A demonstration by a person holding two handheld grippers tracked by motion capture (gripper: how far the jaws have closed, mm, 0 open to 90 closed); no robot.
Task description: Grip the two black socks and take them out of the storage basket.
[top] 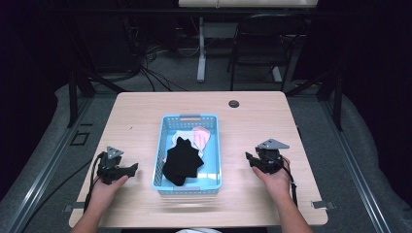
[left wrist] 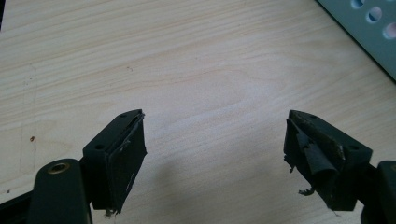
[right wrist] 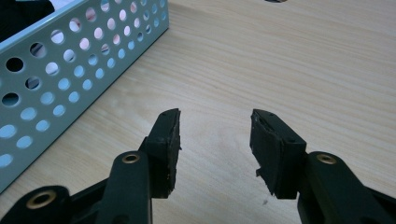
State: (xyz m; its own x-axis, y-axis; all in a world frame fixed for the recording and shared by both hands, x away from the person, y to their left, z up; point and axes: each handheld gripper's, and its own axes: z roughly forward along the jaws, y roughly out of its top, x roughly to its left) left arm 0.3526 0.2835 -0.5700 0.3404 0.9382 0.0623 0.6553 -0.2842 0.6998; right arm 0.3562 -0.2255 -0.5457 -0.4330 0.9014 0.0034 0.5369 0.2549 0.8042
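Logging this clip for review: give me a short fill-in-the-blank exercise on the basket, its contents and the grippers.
1. The blue basket holds a pink cloth and a ____ cloth.
2. The left gripper has its jaws ____, nothing between them.
3. The right gripper sits over bare ____ beside the basket.
4. The basket's walls are full of round ____.

Missing words: black; open; table; holes

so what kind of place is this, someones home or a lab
Most likely a lab or recording workspace, not a home: a lone wooden table ringed by dark frame rails, loose cables on grey carpet, and a hand-held tool rigged with a cable.
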